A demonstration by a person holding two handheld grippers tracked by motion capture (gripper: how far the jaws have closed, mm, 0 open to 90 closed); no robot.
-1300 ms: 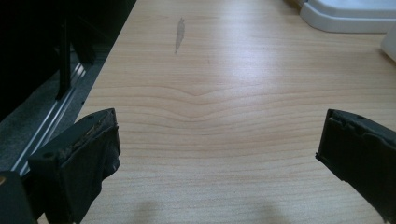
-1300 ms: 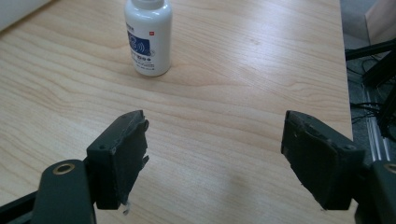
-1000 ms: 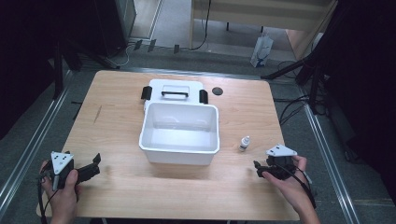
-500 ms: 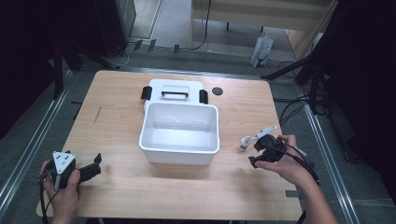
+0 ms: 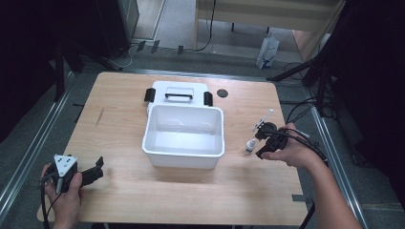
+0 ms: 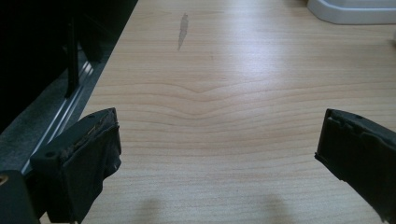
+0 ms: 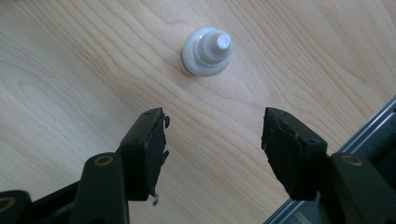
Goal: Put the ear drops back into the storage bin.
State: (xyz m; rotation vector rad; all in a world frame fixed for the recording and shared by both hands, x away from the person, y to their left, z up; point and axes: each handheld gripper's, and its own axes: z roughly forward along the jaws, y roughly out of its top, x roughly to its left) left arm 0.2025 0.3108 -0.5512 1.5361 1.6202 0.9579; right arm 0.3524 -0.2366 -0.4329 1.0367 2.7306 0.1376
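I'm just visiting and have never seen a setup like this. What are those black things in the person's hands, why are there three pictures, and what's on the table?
There is no robot here: a person holds a hand-operated gripper in each hand. The high view looks down on the wooden table. The other two pictures come from cameras riding on each gripper, looking out along its two black jaws.

On the table sits an open white tub, with its lid, which has a black handle, lying just behind it. A small white bottle stands to the tub's right.

The left gripper rests open near the table's near left corner, holding nothing. The right gripper is open too, aimed down at the bottle, not touching it.
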